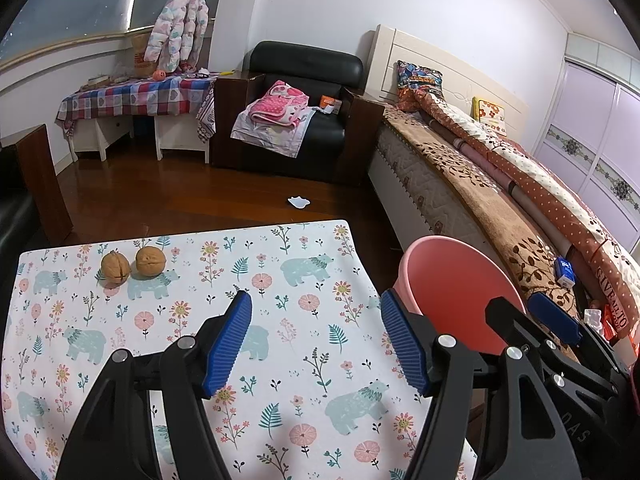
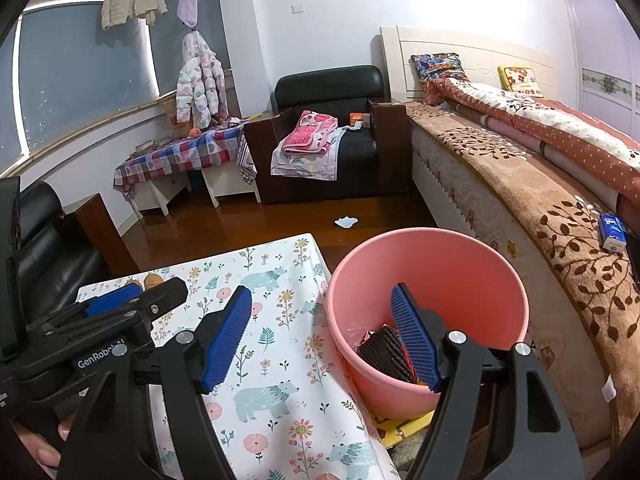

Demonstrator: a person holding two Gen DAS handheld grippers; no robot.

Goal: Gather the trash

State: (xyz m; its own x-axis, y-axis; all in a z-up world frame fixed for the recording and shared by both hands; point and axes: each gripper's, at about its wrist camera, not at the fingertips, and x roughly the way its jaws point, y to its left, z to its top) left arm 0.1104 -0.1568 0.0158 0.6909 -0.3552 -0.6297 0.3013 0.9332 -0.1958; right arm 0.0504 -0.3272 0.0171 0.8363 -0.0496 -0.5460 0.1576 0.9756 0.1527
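Observation:
Two brown walnuts (image 1: 133, 265) lie side by side near the far left of the floral tablecloth (image 1: 280, 280); they show partly hidden behind the left gripper in the right wrist view (image 2: 152, 279). My left gripper (image 1: 316, 338) is open and empty above the table. A pink bin (image 2: 424, 304) stands beside the table's right edge, with dark wrapper trash (image 2: 386, 354) in its bottom; the bin also shows in the left wrist view (image 1: 460, 292). My right gripper (image 2: 322, 336) is open and empty, its right finger over the bin's mouth.
A bed (image 2: 520, 184) with blankets runs along the right, a blue tissue pack (image 2: 612, 232) on it. A black armchair (image 1: 296, 112) with pink cloths stands ahead. A checked side table (image 1: 132, 100) is at the far left. White paper (image 1: 299, 202) lies on the wood floor.

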